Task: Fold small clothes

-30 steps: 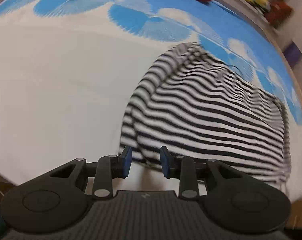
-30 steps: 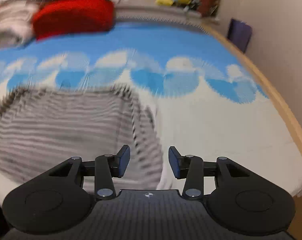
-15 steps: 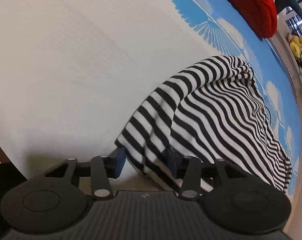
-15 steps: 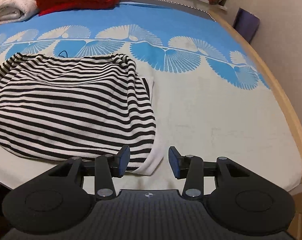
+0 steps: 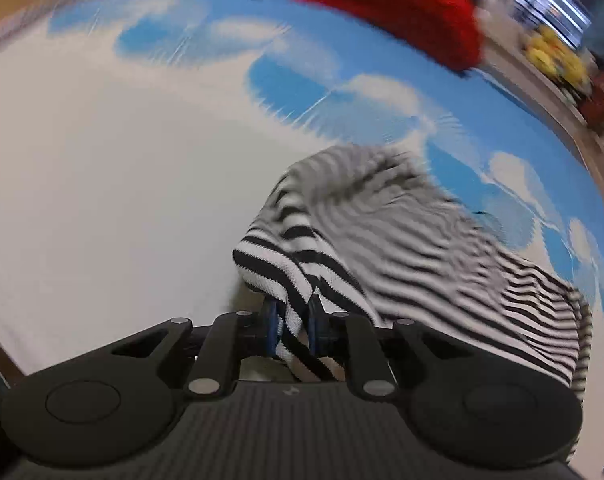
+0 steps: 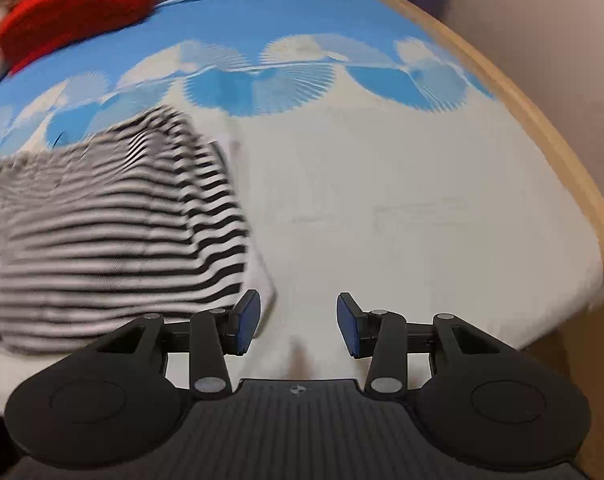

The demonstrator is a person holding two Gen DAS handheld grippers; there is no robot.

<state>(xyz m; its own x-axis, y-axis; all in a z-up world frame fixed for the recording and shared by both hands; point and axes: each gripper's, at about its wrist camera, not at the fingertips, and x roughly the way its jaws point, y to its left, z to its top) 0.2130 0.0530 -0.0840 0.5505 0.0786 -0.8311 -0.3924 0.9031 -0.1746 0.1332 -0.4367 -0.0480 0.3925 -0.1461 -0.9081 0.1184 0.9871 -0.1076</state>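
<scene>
Striped garment (image 5: 441, 248) on the bedsheet (image 5: 102, 168), long axis running left-right: near-left corner pinched in left gripper (image 5: 292, 330); right gripper (image 6: 298, 320) spread, empty, just beside its near-right corner.

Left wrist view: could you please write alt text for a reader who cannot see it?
The left gripper is shut on a corner of a black-and-white striped garment, lifting it off a white and blue patterned bed sheet. A red knitted item lies blurred at the far end.
</scene>
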